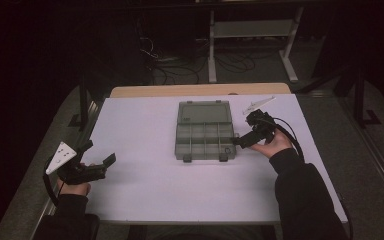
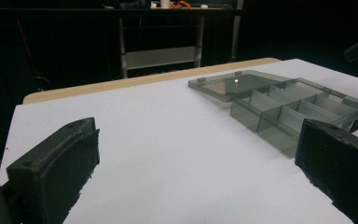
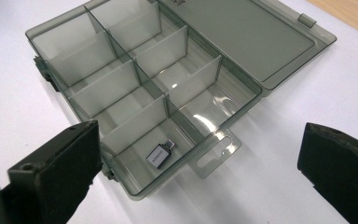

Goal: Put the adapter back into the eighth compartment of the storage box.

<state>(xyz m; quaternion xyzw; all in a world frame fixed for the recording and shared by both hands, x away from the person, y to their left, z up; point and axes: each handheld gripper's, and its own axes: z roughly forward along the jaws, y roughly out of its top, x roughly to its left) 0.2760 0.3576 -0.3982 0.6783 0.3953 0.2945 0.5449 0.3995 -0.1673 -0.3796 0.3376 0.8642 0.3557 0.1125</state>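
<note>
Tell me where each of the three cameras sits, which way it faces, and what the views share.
High view: above the person's side, looking forward and down on the table; both forearms, left gripper and right gripper show.
Left gripper view: low at the table's left, facing across to the open organizer box; its own open jaws show.
Right gripper view: just right of the box, looking down into it at a small adapter; its own open jaws show.
Shared: all three show the box, lid flat on the table.
</note>
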